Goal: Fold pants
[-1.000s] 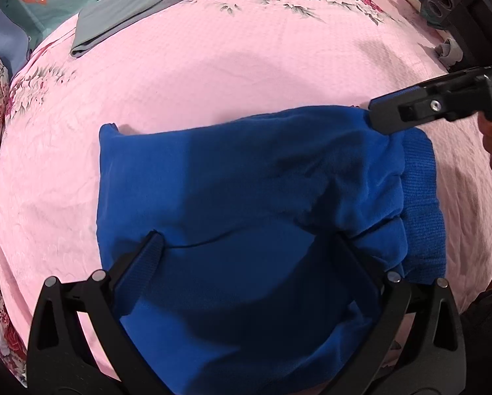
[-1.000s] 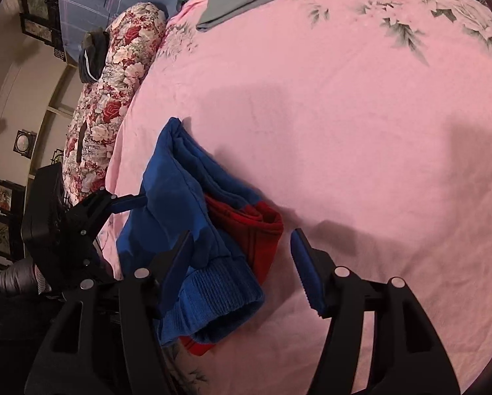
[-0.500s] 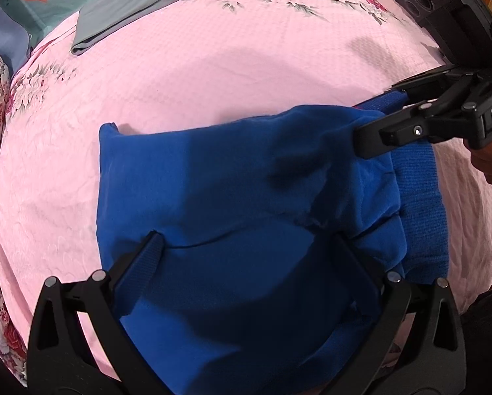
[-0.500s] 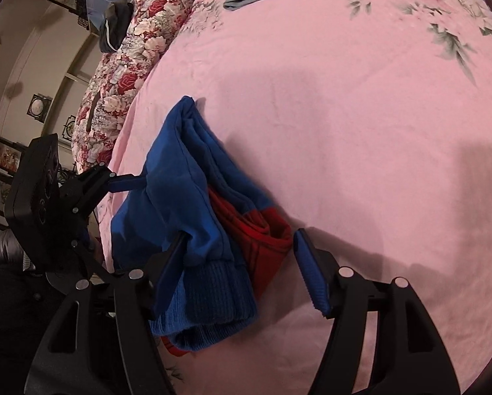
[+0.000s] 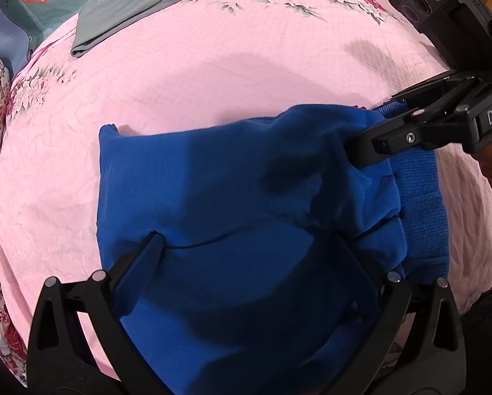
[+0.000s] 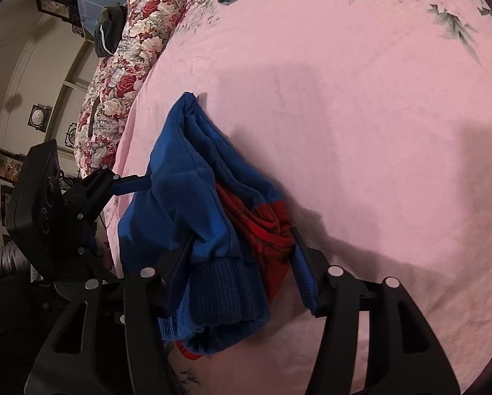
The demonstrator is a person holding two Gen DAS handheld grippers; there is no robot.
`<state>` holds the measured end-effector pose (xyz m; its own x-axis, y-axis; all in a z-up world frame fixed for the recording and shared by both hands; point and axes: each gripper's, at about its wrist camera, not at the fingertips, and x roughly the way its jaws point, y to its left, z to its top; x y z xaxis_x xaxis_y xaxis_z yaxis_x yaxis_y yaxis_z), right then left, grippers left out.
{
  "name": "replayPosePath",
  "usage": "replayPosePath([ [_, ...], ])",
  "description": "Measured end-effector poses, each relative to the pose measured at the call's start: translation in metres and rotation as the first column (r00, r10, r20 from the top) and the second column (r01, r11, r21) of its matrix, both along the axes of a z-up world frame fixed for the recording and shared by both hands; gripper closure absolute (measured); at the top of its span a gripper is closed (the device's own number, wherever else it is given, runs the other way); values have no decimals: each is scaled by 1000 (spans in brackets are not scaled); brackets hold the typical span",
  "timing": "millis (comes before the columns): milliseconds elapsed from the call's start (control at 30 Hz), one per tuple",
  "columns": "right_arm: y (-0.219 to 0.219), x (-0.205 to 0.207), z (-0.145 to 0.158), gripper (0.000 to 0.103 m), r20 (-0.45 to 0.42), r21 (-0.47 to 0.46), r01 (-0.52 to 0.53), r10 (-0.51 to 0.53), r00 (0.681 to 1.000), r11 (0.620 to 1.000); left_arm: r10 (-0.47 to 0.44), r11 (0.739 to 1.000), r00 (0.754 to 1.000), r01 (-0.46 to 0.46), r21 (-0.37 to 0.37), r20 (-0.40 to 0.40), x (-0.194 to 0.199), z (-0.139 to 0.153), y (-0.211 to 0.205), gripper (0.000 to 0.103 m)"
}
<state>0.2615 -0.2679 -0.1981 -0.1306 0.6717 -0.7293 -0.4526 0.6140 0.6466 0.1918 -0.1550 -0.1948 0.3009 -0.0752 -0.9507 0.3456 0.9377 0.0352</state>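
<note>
Blue fleece pants (image 5: 246,214), folded into a thick stack, lie lower centre on the pink bedspread (image 5: 229,75), long axis running left to right. Left tool (image 5: 249,279), lower left, stands wide with cloth between its fingers; whether it grips, I cannot tell. Right tool (image 6: 242,263) is closing around the ribbed waistband (image 6: 226,289) and red lining (image 6: 269,230), the nearer tool. Grey folded garment (image 5: 130,10) lies upper left.

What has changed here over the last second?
The right gripper slid in over the cuffed end of the blue pants, and its jaws are closing with the blue and red layers between them. The left gripper kept still, straddling the folded pants, which lie where they were on the pink bedspread. The grey garment has not moved.
</note>
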Motion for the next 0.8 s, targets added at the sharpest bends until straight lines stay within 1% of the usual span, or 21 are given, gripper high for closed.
replayPosePath([
  [300,4,-3,2,45,11,-27,6,-6,1000,1000,1,1000,1000,-1,2,2,-1,1,-1,2],
  [367,7,-6,5,53,24,-48,9,-8,1000,999,3,1000,1000,-3,-4,3,-1,2,0,2],
  [433,8,-9,8,63,37,-58,23,-21,999,998,5,1000,1000,-5,-13,1,-1,5,3,2],
  [467,8,-11,9,64,49,-63,25,-22,999,998,11,1000,1000,-11,-18,-2,-1,9,5,2],
  [533,9,-16,14,66,82,-84,27,-20,996,996,46,999,999,-46,-28,6,-3,24,18,2],
  [567,11,-19,17,66,102,-98,25,-15,995,995,72,997,997,-71,-33,28,-6,34,29,2],
  [600,13,-22,20,67,130,-118,22,-7,992,993,110,993,993,-108,-37,49,-10,44,45,2],
  [667,17,-25,22,67,157,-143,26,-3,988,989,191,981,980,-189,-49,56,-18,56,78,2],
  [700,18,-26,22,67,168,-155,29,-3,986,988,256,965,966,-253,-67,41,-24,61,103,2],
  [767,19,-28,22,67,176,-161,39,-10,984,986,341,935,940,-340,-100,0,-35,62,138,2],
  [800,17,-28,20,66,173,-158,49,-21,985,986,382,916,924,-382,-120,-25,-42,62,157,2],
])
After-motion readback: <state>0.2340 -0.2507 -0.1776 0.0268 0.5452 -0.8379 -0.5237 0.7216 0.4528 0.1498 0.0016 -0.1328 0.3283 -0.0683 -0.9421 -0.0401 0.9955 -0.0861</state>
